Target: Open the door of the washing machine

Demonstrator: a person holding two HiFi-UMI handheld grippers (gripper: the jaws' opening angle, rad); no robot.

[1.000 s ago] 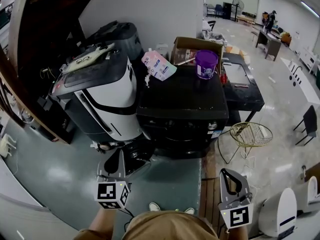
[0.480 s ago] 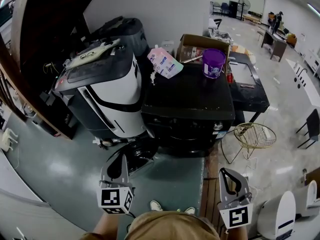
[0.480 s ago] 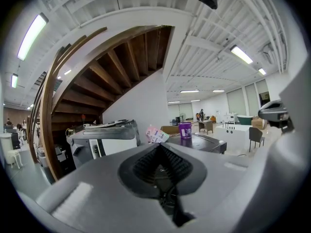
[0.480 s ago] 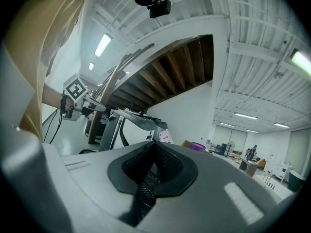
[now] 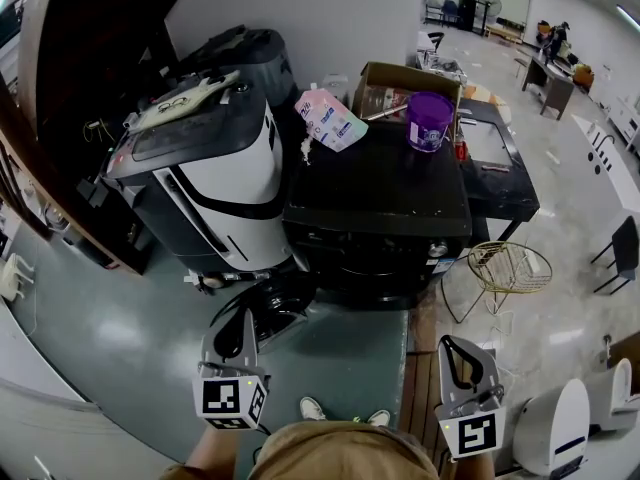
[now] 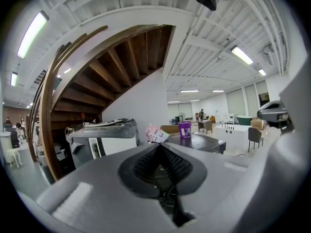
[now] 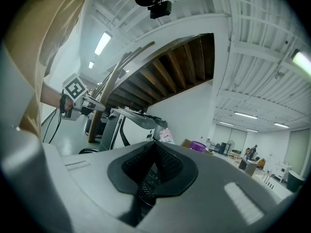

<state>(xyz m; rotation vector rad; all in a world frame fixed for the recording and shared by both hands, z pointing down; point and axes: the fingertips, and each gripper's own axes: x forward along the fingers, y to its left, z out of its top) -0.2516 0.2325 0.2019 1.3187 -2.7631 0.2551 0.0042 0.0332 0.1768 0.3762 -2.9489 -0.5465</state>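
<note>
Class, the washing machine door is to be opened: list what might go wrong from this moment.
1. The left gripper and right gripper are both shut and short of the washing machine; unopened, they would likely bump its front, not grip it.
2. A hard tug might topple the purple tub or pink pouch on top.

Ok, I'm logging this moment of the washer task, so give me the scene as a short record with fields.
washer: black, centre, untouched
on washer: pouch, purple tub
left gripper: shut, empty, short of washer
right gripper: shut, empty, short of washer
front: in shadow, open or shut unclear
</note>
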